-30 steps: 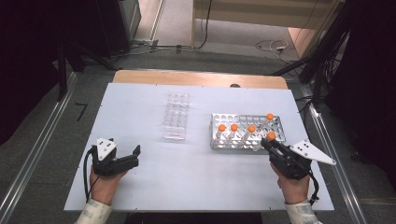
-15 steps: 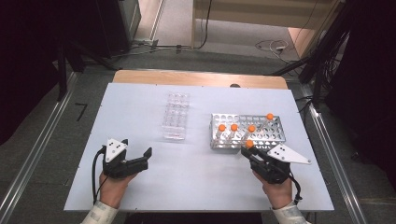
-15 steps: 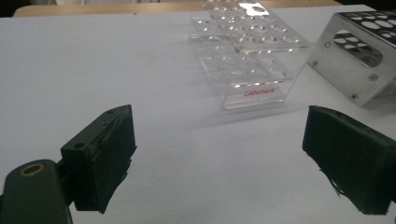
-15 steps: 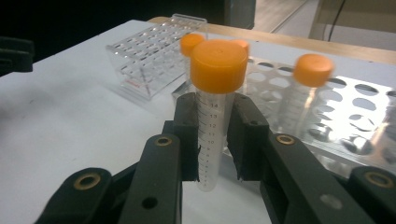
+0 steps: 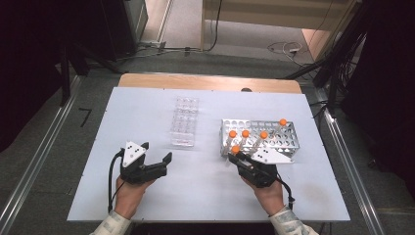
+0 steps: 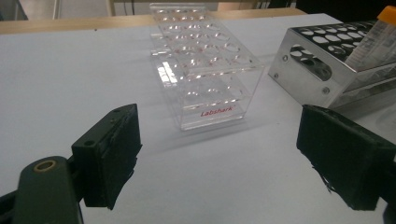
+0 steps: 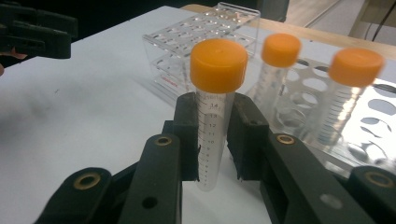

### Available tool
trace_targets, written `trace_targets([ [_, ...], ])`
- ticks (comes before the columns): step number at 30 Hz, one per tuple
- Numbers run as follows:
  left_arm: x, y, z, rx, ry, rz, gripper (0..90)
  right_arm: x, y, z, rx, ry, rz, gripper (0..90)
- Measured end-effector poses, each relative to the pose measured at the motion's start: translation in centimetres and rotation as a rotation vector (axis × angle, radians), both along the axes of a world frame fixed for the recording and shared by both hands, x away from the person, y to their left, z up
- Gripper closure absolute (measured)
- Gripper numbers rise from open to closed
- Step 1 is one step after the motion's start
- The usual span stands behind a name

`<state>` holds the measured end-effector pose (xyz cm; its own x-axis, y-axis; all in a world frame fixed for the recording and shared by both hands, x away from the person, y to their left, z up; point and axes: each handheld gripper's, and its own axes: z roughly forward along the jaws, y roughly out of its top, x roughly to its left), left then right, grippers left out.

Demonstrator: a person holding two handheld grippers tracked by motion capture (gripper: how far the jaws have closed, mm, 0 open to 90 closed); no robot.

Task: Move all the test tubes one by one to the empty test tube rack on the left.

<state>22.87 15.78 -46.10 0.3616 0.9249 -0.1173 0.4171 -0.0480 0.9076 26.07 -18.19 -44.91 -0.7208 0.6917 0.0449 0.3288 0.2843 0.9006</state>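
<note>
Near the front right of the white surface [image 5: 147, 103], the right gripper [image 5: 238, 154] has its jaws clamped on a clear tube [image 7: 210, 135] with an orange cap [image 7: 218, 64]. The tube stands upright between the two black pads, its printed scale facing the camera in the right gripper view, and its cap rises clear above the jaw tips. From the high view the held tube sits just in front of the near left corner of the metal rack [image 5: 288, 142], off the rack and above the surface. Four more orange-capped tubes [image 5: 264, 134] stand in the rack's holes, leaning a little.

To the left, the left gripper [image 5: 164, 164] hovers low over the surface with nothing between its pads. Its jaws stand wide apart and have just been closing slightly. They point toward the clear plastic rack [image 6: 205, 74], which stands apart from them near the middle of the surface, empty, with red lettering on its near end. The metal rack's corner shows at the right of that view.
</note>
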Motion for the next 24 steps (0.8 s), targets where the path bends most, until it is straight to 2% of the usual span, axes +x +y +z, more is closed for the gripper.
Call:
trace_targets([
  [6, 0.1, -1.3, 1.0, -0.005, -0.026, -0.052, 17.5, 0.6, 2.0, -0.1, -0.006, -0.001, 0.03, 72.3],
  [9, 0.4, -2.1, 1.7, -0.021, -0.036, -0.083, 19.5, 1.0, 2.9, 0.0, -0.012, -0.003, 0.038, 72.3],
  [13, 0.9, -3.5, 2.4, -0.032, -0.041, -0.144, 23.0, 1.4, 4.2, -0.1, -0.02, -0.003, 0.053, 72.3],
  [17, 1.2, -4.8, 2.9, -0.052, -0.026, -0.21, 25.9, 1.7, 5.6, -0.4, -0.039, -0.011, 0.084, 72.3],
  [21, 1.4, -5.8, 3.2, -0.057, -0.03, -0.241, 32.6, 1.6, 6.7, -0.7, -0.051, -0.009, 0.105, 72.3],
  [24, 1.5, -6.2, 3.2, -0.042, -0.038, -0.249, 39.2, 1.7, 7.0, -0.7, -0.054, -0.006, 0.111, 72.3],
])
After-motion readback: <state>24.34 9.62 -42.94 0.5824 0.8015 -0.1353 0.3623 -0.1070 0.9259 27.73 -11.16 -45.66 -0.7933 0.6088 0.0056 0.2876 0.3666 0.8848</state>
